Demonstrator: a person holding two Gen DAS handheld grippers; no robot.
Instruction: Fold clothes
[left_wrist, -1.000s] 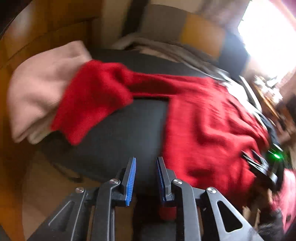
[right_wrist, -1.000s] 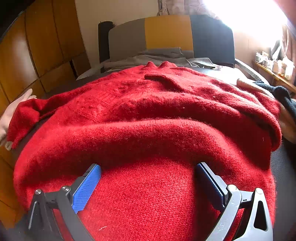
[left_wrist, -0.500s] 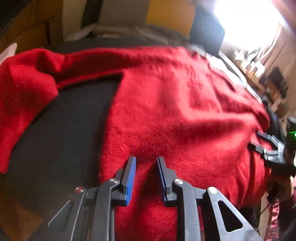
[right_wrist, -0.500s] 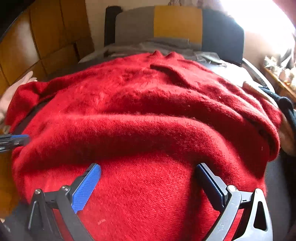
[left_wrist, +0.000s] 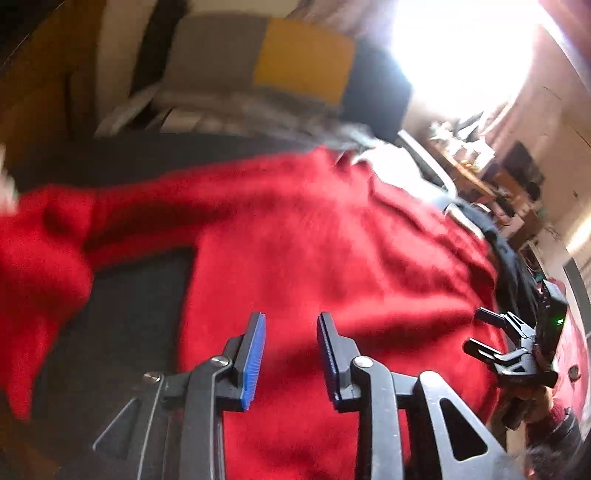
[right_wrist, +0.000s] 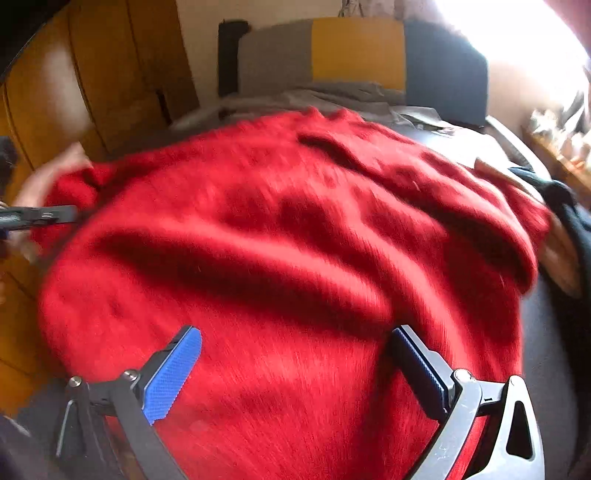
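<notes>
Wooden panelling lines the left side, bright window light floods the far right, and a dark padded surface (left_wrist: 125, 317) carries the red sweater (right_wrist: 295, 229), which lies spread across it, rumpled in long ridges, neck away from you. One sleeve (left_wrist: 40, 266) trails off to the left over the dark surface; the other side looks bunched near dark clothes (right_wrist: 569, 221).

Your left gripper (left_wrist: 290, 354) hovers over the sweater's near left part, jaws open only a narrow gap and holding nothing. Your right gripper (right_wrist: 295, 373) sits low over the near hem, jaws spread wide with knit between them but not pinched.

Both views are blurred, so settle your hands before closing. Whichever fold comes next, take the full thickness of the knit at an edge, not a loose ridge, and smooth the creases flat as you go.

Watch the grey garment (right_wrist: 332, 98) beyond the neck and the pale cloth (right_wrist: 51, 177) at the left sleeve: keep them out of the fold.
</notes>
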